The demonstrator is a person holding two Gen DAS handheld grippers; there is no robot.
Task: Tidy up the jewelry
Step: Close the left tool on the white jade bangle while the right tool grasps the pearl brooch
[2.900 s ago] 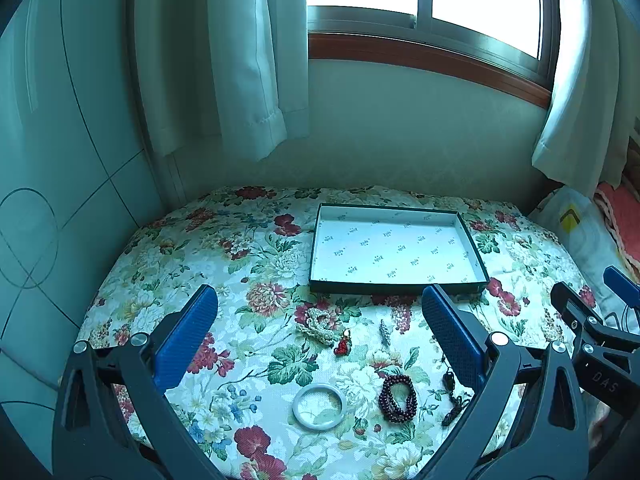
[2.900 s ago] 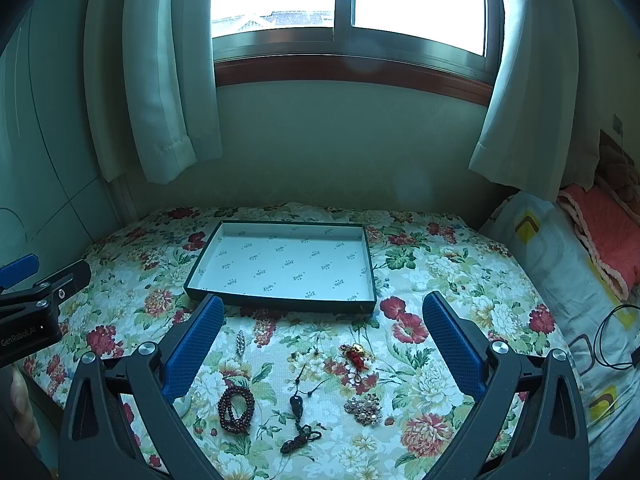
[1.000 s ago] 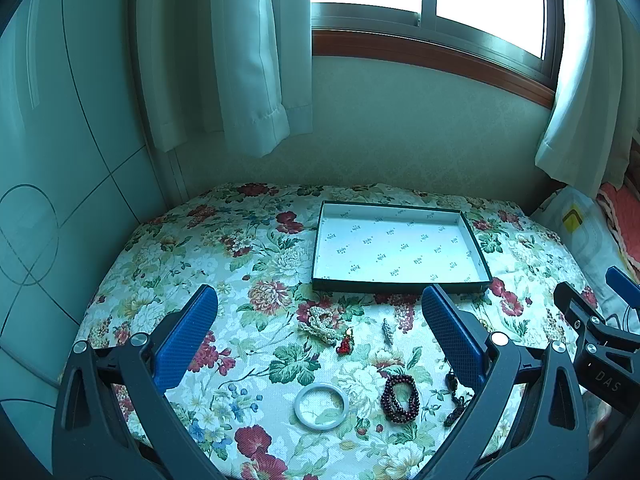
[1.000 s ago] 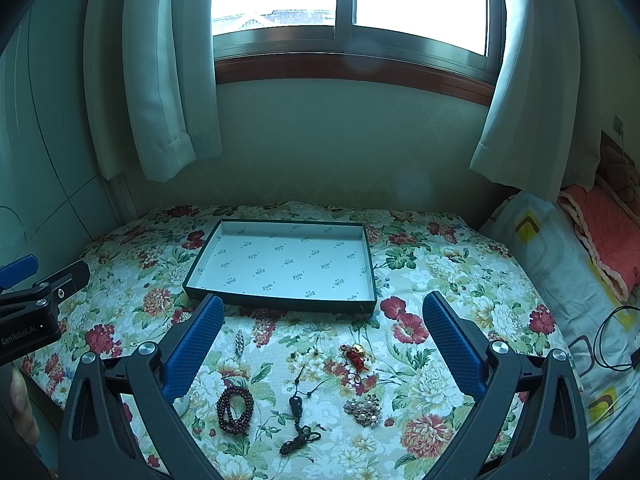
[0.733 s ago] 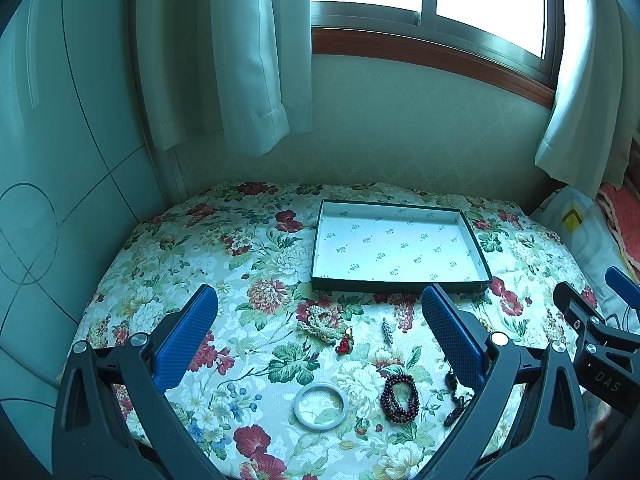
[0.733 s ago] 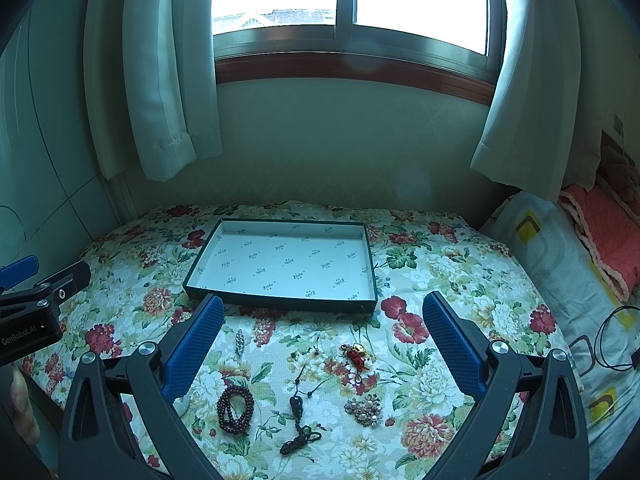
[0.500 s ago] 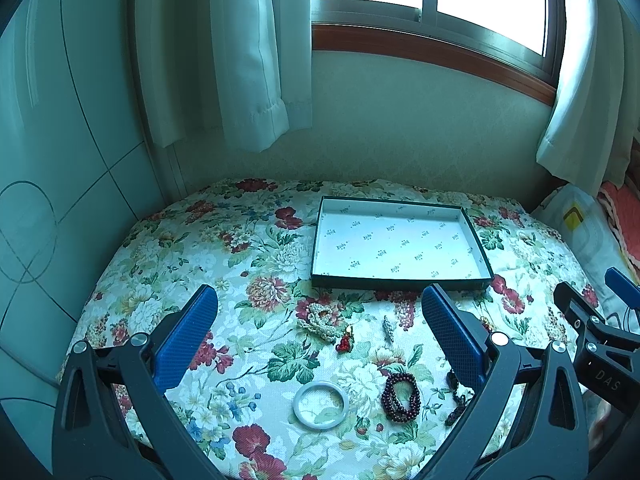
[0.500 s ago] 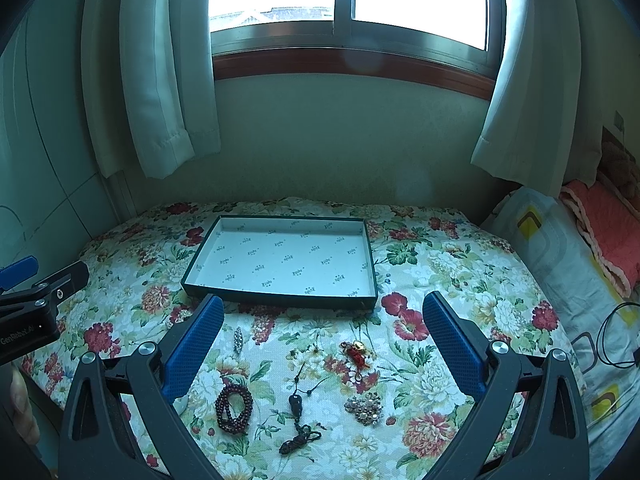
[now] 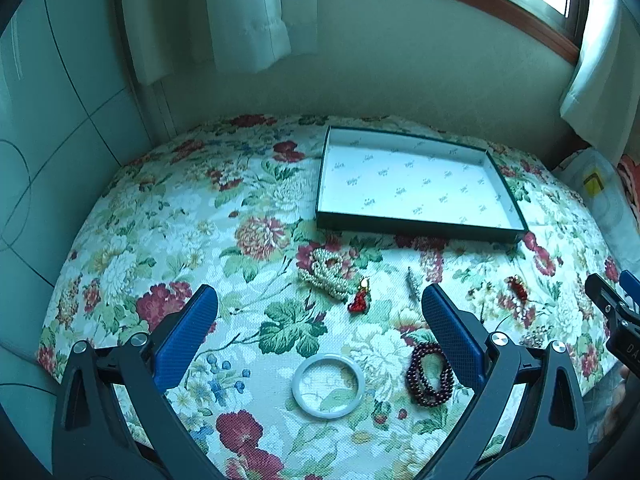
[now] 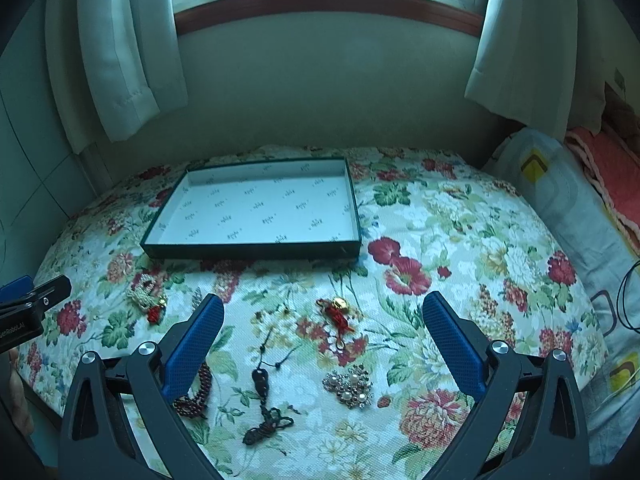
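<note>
An empty dark-rimmed tray (image 9: 416,229) with white lining lies on the floral bedspread; it also shows in the right wrist view (image 10: 256,251). In front of it lie a pearl necklace (image 9: 325,274), a red charm (image 9: 359,300), a white bangle (image 9: 328,385) and a dark red bead bracelet (image 9: 430,374). The right wrist view shows a red-and-gold charm (image 10: 338,314), a dark cord pendant (image 10: 264,404) and a pearl brooch (image 10: 350,386). My left gripper (image 9: 320,314) is open and empty above the bangle. My right gripper (image 10: 323,322) is open and empty above the charm and brooch.
The floral bedspread (image 9: 160,216) covers the bed up to a wall under a window. Curtains (image 10: 120,60) hang at both sides. A pillow (image 10: 568,208) and a pink blanket (image 10: 612,160) lie at the right. A black cable (image 10: 628,300) lies at the right edge.
Both grippers have tilted down and moved closer to the bedspread, so the jewelry looks larger and less window shows. Both stay open and empty.
</note>
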